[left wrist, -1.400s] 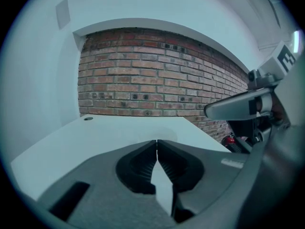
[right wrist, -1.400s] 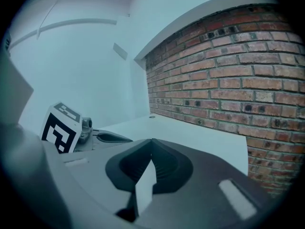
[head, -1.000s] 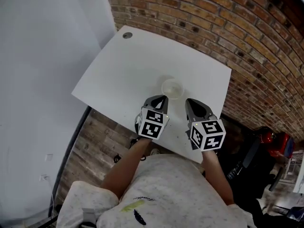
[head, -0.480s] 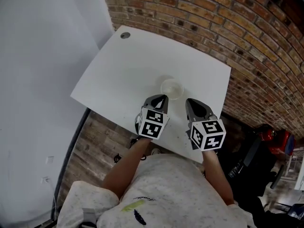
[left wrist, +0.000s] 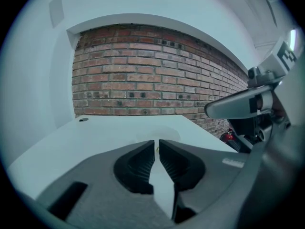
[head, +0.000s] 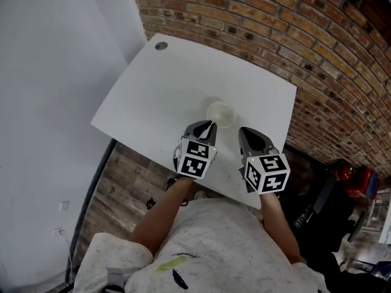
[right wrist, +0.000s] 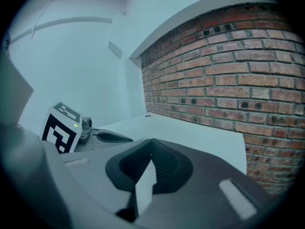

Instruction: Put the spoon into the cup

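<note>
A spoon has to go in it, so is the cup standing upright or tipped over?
Upright. In the head view the cup stands on the white table, and its round open rim faces up towards the camera.

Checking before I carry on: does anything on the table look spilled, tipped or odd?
Nothing stands out. The cup stands upright on the table, no spill; the left gripper pinches a thin pale sliver, apparently the spoon.

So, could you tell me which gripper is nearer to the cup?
Left. The left gripper sits just short of the cup; the right gripper hangs farther off, to its right.
</note>
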Tool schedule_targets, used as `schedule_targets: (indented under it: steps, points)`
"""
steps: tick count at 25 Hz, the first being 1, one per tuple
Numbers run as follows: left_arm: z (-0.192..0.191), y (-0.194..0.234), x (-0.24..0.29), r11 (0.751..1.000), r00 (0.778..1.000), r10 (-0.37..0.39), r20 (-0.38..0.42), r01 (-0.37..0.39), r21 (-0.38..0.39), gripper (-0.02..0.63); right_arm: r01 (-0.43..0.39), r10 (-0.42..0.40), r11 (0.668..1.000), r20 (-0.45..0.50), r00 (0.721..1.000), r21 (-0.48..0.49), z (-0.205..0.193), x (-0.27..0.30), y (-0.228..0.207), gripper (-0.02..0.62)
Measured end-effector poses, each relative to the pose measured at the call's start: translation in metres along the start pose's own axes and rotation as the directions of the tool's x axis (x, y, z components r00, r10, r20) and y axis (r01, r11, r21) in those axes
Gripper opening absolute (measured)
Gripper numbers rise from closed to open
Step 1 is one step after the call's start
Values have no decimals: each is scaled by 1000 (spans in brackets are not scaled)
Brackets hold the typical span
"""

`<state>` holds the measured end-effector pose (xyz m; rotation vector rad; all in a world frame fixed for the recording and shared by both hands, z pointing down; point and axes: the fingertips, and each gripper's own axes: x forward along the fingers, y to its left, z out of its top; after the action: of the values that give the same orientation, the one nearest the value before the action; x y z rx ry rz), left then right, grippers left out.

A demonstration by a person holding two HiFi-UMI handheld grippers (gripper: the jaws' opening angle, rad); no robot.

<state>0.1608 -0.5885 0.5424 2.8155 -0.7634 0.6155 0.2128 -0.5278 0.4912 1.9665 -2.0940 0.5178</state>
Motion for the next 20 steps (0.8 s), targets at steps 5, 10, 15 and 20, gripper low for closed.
schedule_targets:
  steps: [5, 10, 15, 20]
  points:
    - [4, 0, -8, 1000, 1000, 9, 19, -9, -10, 29, -6, 6, 1000, -1, 1000, -1, -1, -4, 3, 11]
    - [12, -3, -21, 999, 998, 30, 54, -29, -25, 29, -23, 23, 1000, 2, 1000, -6, -2, -10, 6, 11]
    - [17, -3, -38, 996, 994, 75, 81, -71, -48, 29, -58, 59, 998, 13, 998, -19, 2, -17, 12, 11]
    - [21, -10, -55, 992, 988, 114, 99, -109, -61, 18, -90, 91, 996, 30, 995, -30, 6, -29, 14, 11]
